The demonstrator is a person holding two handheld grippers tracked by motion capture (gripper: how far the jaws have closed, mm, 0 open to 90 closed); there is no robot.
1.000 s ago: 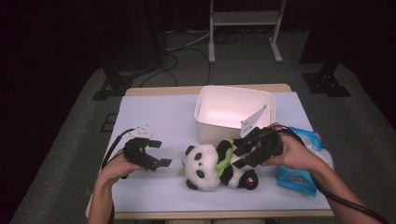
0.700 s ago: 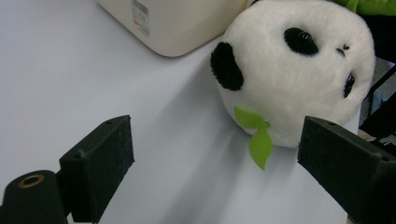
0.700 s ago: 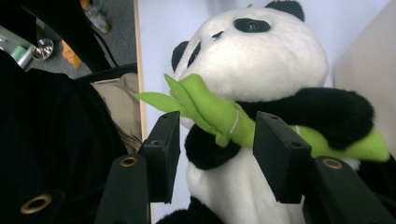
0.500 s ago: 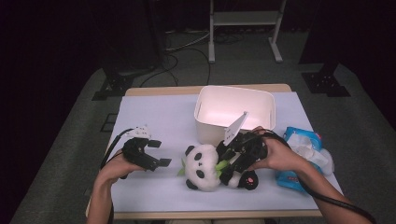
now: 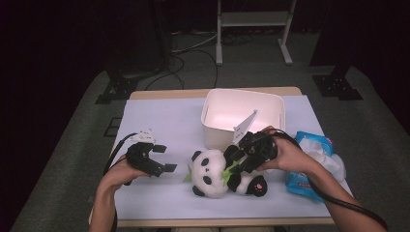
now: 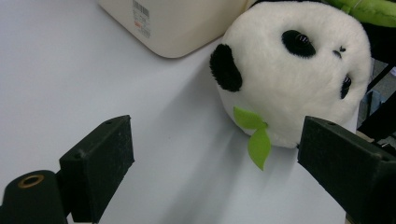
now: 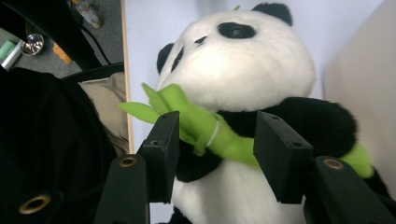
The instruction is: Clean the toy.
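A plush panda (image 5: 209, 173) lies on the pale table cover, just in front of a white bin (image 5: 270, 102). It hugs a green bamboo stalk (image 7: 201, 123) across its chest. My right gripper (image 5: 235, 162) is down on the panda's body, open, with one jaw on each side of the bamboo stalk (image 5: 231, 166). In the right gripper view the panda's head (image 7: 252, 60) sits above my right gripper (image 7: 217, 140). My left gripper (image 5: 164, 158) hovers open to the left of the panda, nothing between its jaws. From the left gripper (image 6: 215, 154), the panda's head (image 6: 289, 70) lies ahead to the right.
The white bin (image 6: 187, 23) stands open-topped behind the panda, with a tag on its near rim. A blue pack of wipes (image 5: 314, 166) lies to the right, under my right forearm. The table cover (image 5: 164, 121) is bare at left. A metal stand and cables sit on the floor beyond.
My right gripper has moved left and down from beside the wipes pack onto the panda, and its jaws now straddle the bamboo. The left gripper has stayed where it was.
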